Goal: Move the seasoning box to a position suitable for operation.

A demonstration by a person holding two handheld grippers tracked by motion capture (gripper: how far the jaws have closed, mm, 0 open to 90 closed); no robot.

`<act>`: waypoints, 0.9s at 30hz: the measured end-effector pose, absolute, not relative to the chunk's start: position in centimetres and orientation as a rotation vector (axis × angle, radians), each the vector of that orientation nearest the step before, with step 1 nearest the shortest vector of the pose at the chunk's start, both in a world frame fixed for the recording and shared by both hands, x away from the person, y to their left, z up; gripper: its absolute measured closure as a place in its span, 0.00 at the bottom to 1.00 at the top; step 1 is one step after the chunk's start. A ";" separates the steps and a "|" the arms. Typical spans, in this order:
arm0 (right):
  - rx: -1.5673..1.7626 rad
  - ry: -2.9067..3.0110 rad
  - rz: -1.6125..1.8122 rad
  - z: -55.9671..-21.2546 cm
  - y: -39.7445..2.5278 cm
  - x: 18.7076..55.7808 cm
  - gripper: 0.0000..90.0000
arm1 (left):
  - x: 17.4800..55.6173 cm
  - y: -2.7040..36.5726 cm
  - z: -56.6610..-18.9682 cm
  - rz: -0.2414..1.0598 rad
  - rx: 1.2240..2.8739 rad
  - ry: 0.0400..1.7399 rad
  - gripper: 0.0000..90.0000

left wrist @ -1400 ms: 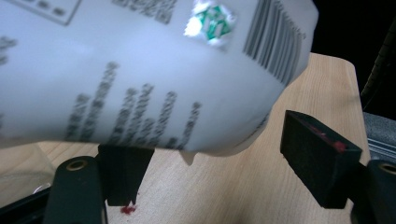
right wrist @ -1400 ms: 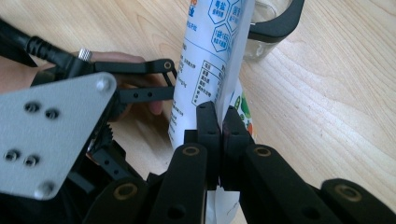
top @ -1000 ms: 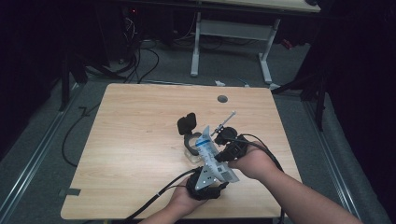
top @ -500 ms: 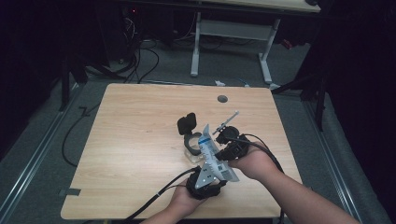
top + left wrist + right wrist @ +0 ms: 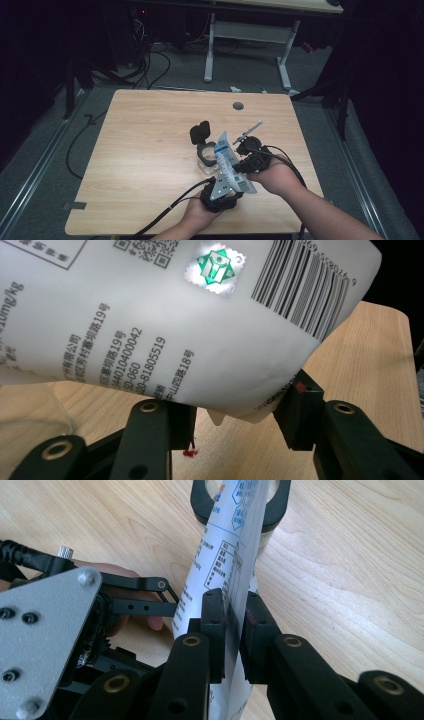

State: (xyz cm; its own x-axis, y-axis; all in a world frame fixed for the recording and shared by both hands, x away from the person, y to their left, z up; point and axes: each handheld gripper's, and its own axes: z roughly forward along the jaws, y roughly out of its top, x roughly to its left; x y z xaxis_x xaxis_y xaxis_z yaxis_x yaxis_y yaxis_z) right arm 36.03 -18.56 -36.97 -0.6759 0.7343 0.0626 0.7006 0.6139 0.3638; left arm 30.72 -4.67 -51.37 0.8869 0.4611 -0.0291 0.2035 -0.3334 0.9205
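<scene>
1. A white printed pouch (image 5: 227, 167) is held above the near-right part of the wooden table (image 5: 150, 150), tilted, with its upper end toward 11 o'clock and its lower end toward 5 o'clock in the high view.
2. The left gripper (image 5: 235, 417) is seen in the left gripper view with its 2 jaws pressed against the pouch (image 5: 190, 325) at the lower edge; a grip on the pouch is shown. In the high view this gripper (image 5: 220, 192) sits at about 6 o'clock of the pouch, with the grey plate on top.
3. The right gripper (image 5: 234, 630) is seen in the right gripper view with its 2 jaws narrowed onto the pouch (image 5: 220, 570), which is pinched edge-on between the pads. In the high view this gripper (image 5: 247, 160) lies at 3 o'clock of the pouch, held by the right hand (image 5: 275, 175).
4. A clear glass jar (image 5: 206, 160) stands on the table just beside the pouch, at about 9 o'clock of it; a black hinged lid (image 5: 200, 132) is raised at the jar's 12 o'clock.
5. In the right gripper view the pouch's far end is seen over the jar's black rim (image 5: 200, 502); whether contact is made cannot be told.
6. The left hand (image 5: 200, 215) is noted at the near table edge, under the left gripper.
7. A round grommet hole (image 5: 238, 106) is noted in the table at 12 o'clock, well apart from the pouch.
</scene>
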 end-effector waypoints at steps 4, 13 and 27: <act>1.208 2.742 0.562 -37.0 -18.7 35.9 0.96 | 30.6 -4.8 -51.3 0.285 1.917 0.488 0.63; 1.152 2.750 0.513 -36.2 -18.0 36.5 0.99 | 30.7 -4.6 -50.4 0.314 1.881 0.481 0.62; 1.092 2.781 0.486 -35.6 -16.9 38.0 1.00 | 31.2 -4.0 -50.1 0.316 1.858 0.493 0.59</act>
